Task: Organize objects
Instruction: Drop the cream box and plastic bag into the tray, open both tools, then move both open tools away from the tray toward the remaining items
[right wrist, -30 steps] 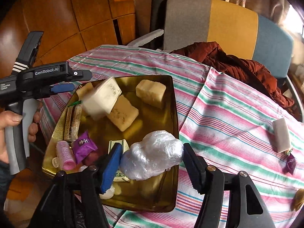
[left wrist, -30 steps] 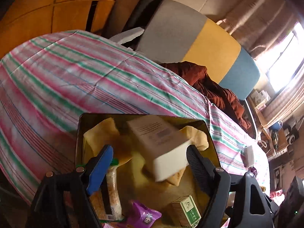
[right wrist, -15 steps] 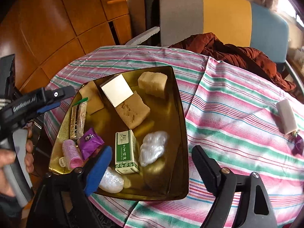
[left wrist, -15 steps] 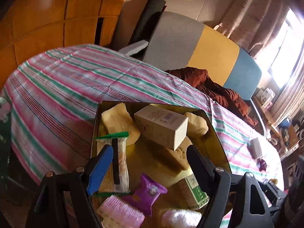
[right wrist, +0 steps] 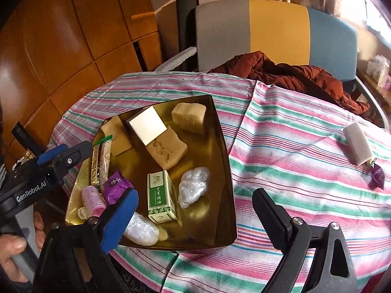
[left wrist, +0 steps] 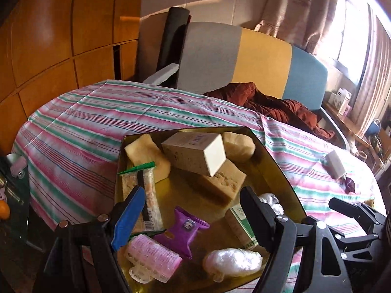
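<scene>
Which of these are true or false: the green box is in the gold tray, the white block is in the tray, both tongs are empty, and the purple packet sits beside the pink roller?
1. The green box lies in the gold tray. True.
2. The white block lies in the tray. False: it lies on the striped cloth.
3. Left tongs and right tongs hold nothing. True.
4. The purple packet sits beside the pink roller. True.
</scene>
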The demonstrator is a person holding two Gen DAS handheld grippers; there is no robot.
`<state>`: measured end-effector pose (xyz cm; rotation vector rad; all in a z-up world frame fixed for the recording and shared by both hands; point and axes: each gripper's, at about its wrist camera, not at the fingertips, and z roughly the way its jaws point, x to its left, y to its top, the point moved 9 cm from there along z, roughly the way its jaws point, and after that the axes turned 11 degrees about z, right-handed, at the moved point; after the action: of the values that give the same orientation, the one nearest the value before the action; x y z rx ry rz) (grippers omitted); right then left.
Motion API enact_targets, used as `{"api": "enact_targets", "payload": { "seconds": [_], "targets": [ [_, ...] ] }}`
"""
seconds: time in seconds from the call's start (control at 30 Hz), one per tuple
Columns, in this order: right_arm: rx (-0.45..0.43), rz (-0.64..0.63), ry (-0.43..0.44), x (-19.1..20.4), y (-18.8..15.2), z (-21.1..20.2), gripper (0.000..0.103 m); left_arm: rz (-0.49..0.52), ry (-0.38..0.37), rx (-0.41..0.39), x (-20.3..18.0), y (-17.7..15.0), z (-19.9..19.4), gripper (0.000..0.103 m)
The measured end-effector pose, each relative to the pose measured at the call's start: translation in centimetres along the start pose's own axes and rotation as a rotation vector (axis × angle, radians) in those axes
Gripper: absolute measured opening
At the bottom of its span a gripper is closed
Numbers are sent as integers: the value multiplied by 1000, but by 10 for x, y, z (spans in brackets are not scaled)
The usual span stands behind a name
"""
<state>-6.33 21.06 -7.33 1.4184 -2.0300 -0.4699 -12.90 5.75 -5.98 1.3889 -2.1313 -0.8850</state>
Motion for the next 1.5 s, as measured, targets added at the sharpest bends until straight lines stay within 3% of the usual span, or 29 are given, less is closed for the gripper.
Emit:
{"api": "enact_targets", "payload": {
  "seconds": [0.43,0.83,1.17,1.5],
  "targets": [
    [-58,24,-74,-27,4,-11,97,110,-15,-22,-33,2,-8,81],
    [-78,121,-154,-92,14,-21,98,174,-108,-20,-74,5,-8,81],
    [-99,227,-241,-171,25,-42,98,183,-213,-6,-108,13,-4,81],
    [-173,397,-407,-298,44,-94,98,236,-336,45,-164,23,6,80]
  ]
}}
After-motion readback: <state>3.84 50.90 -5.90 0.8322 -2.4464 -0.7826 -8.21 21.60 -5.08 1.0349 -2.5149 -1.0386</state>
